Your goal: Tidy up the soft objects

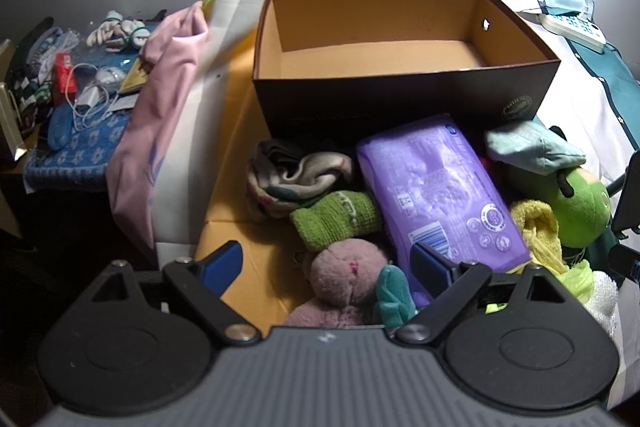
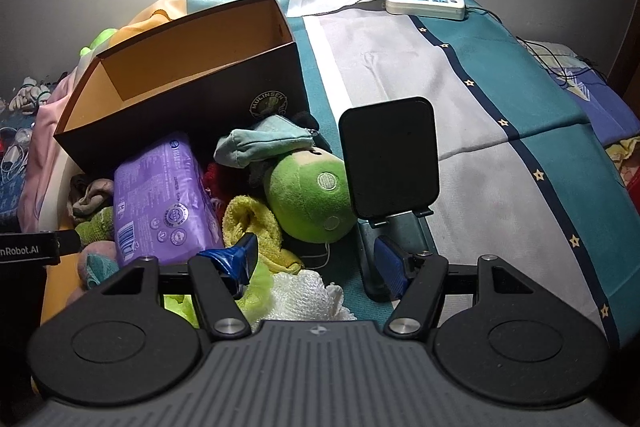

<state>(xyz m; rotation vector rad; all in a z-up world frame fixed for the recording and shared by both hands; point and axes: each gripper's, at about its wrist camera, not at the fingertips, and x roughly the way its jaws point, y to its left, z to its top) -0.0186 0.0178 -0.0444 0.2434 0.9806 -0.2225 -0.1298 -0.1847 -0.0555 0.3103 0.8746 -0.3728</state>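
Hovering spread-fingered, the left tool (image 1: 326, 267) frames the pink plush (image 1: 344, 279).

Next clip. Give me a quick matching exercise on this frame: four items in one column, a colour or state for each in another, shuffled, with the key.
Items:
1. shoe box
2. wipes pack
3. round plush
4. left gripper

Descriptions:
A. purple
B. open, holding nothing
C. green
D. empty inside

Pairs: 1-D, 2-A, 3-C, 4-B
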